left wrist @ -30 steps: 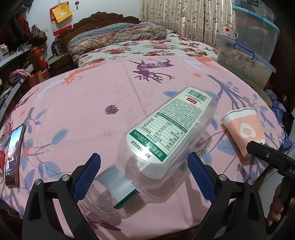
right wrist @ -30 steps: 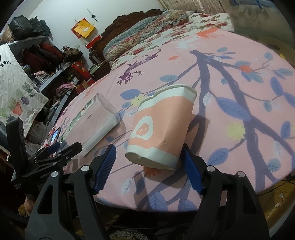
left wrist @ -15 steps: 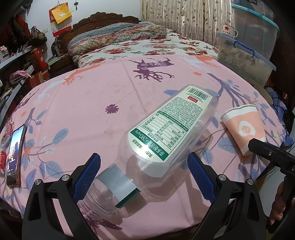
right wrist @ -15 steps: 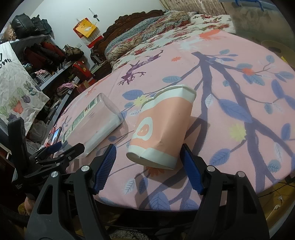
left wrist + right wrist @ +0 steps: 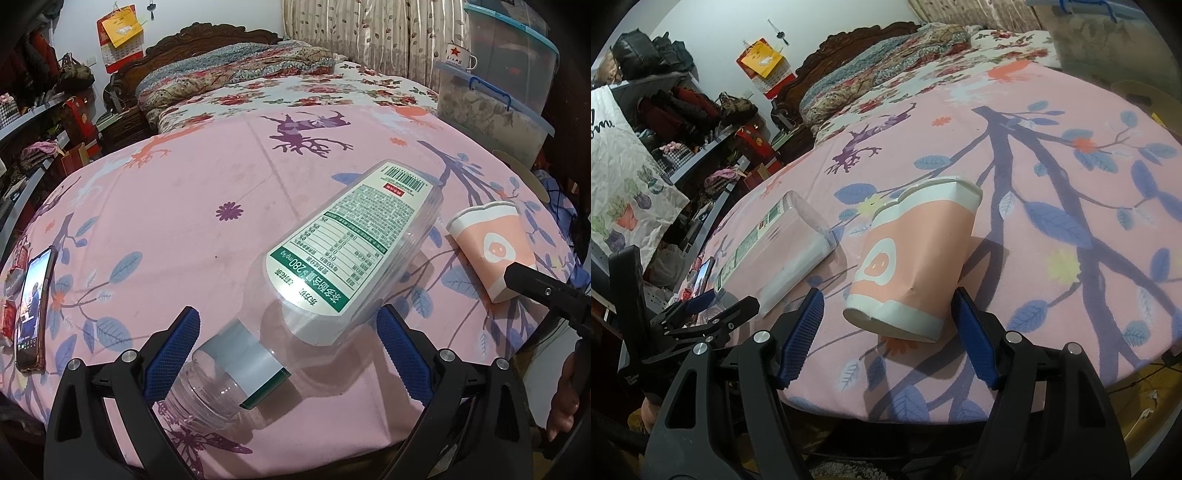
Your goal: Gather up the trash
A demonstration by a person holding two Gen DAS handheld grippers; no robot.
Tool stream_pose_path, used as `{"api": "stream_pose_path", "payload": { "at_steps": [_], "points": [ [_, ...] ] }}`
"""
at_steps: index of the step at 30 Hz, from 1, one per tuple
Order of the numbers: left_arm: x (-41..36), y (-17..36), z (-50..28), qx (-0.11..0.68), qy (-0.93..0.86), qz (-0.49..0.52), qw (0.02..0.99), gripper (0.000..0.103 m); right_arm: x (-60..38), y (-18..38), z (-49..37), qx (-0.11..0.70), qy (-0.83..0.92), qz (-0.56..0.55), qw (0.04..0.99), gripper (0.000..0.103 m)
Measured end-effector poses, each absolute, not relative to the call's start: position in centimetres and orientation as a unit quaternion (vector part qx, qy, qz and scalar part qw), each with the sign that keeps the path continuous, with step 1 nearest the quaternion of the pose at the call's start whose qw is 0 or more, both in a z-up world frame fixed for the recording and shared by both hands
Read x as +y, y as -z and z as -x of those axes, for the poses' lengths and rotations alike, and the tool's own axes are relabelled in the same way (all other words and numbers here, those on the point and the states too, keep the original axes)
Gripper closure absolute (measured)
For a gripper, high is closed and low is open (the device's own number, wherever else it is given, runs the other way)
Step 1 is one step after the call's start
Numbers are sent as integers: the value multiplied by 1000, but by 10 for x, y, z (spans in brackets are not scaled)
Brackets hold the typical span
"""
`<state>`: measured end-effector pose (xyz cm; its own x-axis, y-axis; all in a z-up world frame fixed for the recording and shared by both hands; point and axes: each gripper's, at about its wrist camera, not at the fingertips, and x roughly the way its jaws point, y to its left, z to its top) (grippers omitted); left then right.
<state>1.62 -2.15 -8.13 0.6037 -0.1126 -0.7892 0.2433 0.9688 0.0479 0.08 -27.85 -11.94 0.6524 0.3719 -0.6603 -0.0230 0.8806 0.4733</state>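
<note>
A clear plastic bottle (image 5: 354, 251) with a green and white label lies on its side on the pink flowered tablecloth (image 5: 184, 192). Its neck points toward me, between the fingers of my left gripper (image 5: 288, 350), which stands open around it. To its right lies a pink and white paper cup (image 5: 916, 258), dented and on its side. The cup's base sits between the blue pads of my right gripper (image 5: 888, 336), also open, with a gap on the left side. The bottle (image 5: 783, 251) shows left of the cup in the right wrist view.
A phone (image 5: 31, 310) lies near the table's left edge. Stacked clear storage boxes (image 5: 491, 110) with a mug (image 5: 458, 55) on top stand at the back right. Behind the table is a bed (image 5: 258, 74); cluttered shelves (image 5: 683, 122) line the left.
</note>
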Motion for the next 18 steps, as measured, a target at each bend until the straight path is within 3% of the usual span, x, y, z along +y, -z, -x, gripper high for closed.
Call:
{"api": "stream_pose_path", "payload": {
  "at_steps": [3, 18],
  "points": [
    [-21, 82, -16, 436, 100, -76, 891, 11, -274, 118, -1, 403, -114, -202, 885, 43],
    [-25, 88, -14, 444, 106, -83, 886, 11, -249, 110, 1, 392, -130, -150, 898, 46]
  ]
}}
